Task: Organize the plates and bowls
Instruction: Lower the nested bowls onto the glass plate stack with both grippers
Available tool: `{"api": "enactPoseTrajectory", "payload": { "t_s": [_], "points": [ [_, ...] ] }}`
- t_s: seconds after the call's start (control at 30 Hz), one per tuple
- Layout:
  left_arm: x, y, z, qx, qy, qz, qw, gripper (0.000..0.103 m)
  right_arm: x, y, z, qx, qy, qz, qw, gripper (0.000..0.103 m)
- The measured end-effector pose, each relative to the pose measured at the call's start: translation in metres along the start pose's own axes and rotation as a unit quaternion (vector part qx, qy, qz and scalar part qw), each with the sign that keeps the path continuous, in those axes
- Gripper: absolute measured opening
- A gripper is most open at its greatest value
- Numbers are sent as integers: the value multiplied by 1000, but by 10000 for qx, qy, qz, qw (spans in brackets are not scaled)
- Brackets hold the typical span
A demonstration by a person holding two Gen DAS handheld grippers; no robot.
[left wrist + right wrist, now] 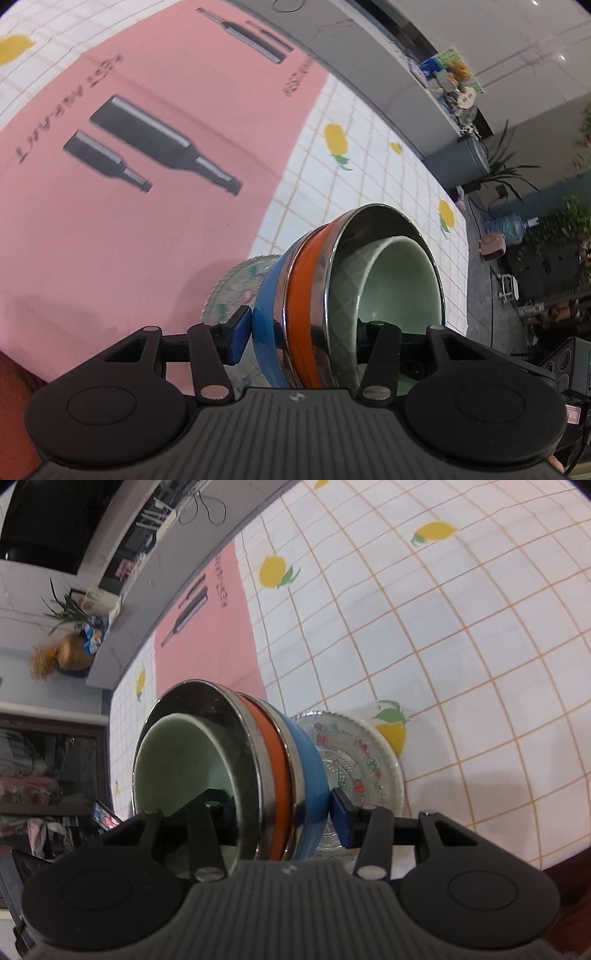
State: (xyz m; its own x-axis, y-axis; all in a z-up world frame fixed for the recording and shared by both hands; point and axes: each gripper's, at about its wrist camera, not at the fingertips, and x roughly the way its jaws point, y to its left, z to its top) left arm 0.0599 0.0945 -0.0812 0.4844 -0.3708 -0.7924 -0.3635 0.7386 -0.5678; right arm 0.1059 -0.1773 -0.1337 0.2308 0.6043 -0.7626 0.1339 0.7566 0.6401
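Observation:
A nested stack of bowls fills both wrist views: a blue bowl outermost, an orange bowl in it, a steel-rimmed bowl, and a pale green bowl innermost. My left gripper is shut on the stack's wall, one blue pad outside, the other finger inside. My right gripper grips the same stack from the opposite side. A clear patterned glass plate sits right under the stack; it also shows in the left wrist view.
The table carries a white grid cloth with lemons and a pink placemat with bottle prints. A grey counter with clutter, plants and a water bottle lie beyond the table's edge.

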Motion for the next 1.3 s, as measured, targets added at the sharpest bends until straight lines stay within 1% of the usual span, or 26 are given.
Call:
{"api": "enactPoseTrajectory", "payload": {
  "t_s": [0.13,0.3,0.87,1.0,1.1,1.13,1.17,1.2,1.23,1.27,1.3],
  "points": [
    [9,8,-3,-96,90,-2,9999,57,10,-3,-1,-32,127,-118,9998,45],
    [18,12,-6,-153,145,-3,9998,57,17,-9,0,-48,162,-206,9996,45],
    [24,17,-12,-173,135,-3,9998,55,26,-17,0,-80,161,-241,9995,46],
    [23,14,-11,-90,136,69,9998,55,25,-16,1,-97,163,-287,9994,46],
    [20,10,-11,58,42,158,9998,54,24,-12,1,-184,151,-337,9991,47],
    [19,8,-10,115,5,186,9998,56,23,-11,0,-240,138,-362,9990,47],
    [18,7,-10,169,-11,208,9996,62,22,-10,0,-303,117,-378,9988,49],
    [17,5,-9,206,-21,224,9995,66,21,-8,0,-364,86,-385,9986,52],
    [16,5,-10,227,-40,233,9995,72,20,-6,0,-427,54,-393,9983,55],
    [14,4,-10,244,-63,242,9994,75,18,-4,0,-487,27,-425,9979,59],
    [13,3,-10,275,-84,268,9992,75,17,-3,0,-550,-6,-470,9974,59]
  ]
}}
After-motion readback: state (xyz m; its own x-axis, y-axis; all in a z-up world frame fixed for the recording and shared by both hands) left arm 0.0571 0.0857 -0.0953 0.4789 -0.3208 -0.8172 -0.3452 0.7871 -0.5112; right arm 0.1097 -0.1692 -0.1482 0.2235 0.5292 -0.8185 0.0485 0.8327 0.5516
